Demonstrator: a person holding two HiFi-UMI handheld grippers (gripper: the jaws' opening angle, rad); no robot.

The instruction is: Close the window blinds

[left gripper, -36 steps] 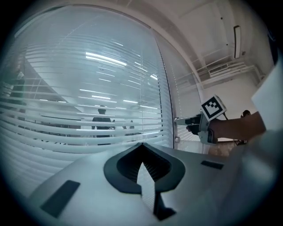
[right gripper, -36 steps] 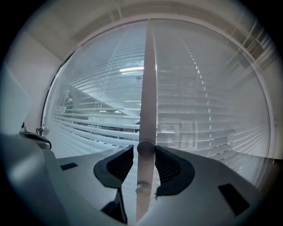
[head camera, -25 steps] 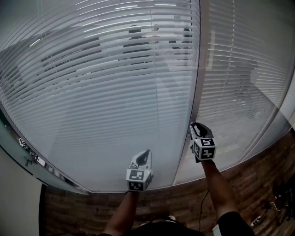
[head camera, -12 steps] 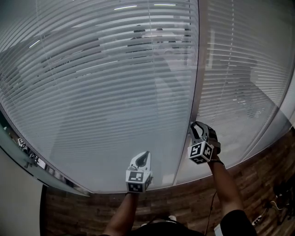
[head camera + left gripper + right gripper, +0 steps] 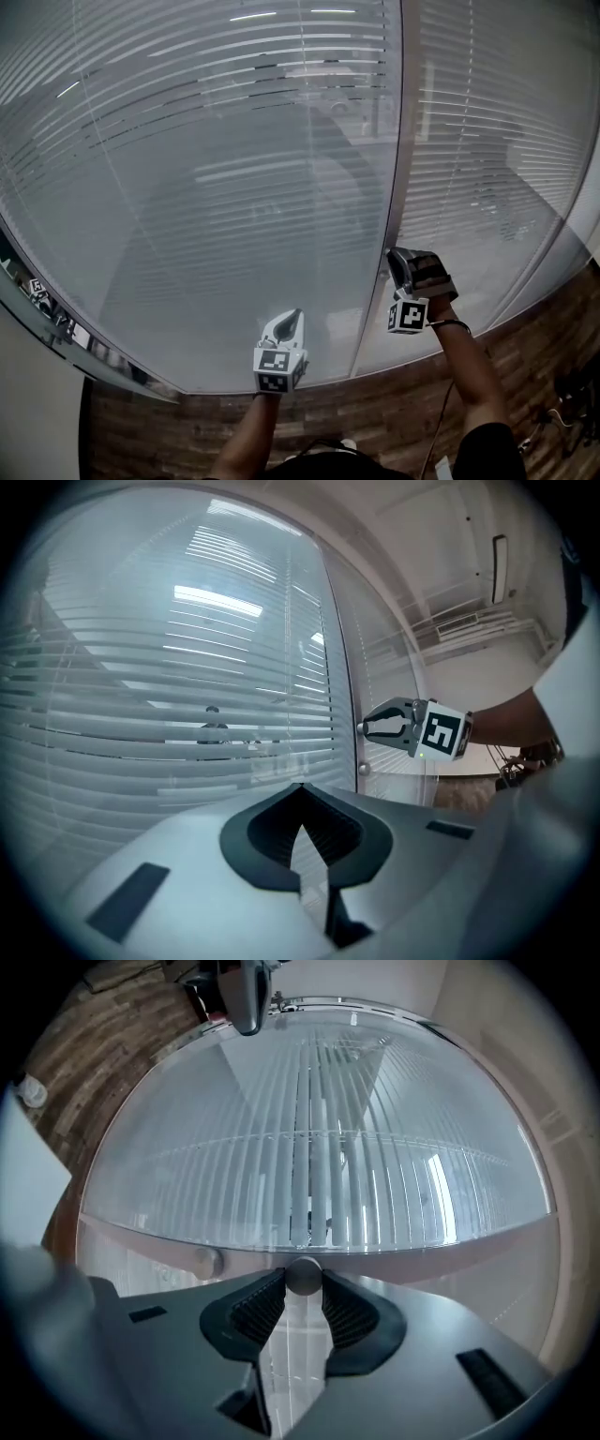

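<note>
Right gripper, clamped on knob, rolled over; slats flattened, seemingly nearly closed. Left gripper: jaws together, empty.

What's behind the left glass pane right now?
Blinds: shut flat low down, with dark gaps higher up. A person shows faintly through the gaps. The rest of that room is covered by the blinds.

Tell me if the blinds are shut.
Not fully shut: the blinds show dark gaps between the upper slats; the lower slats look closed.
</note>
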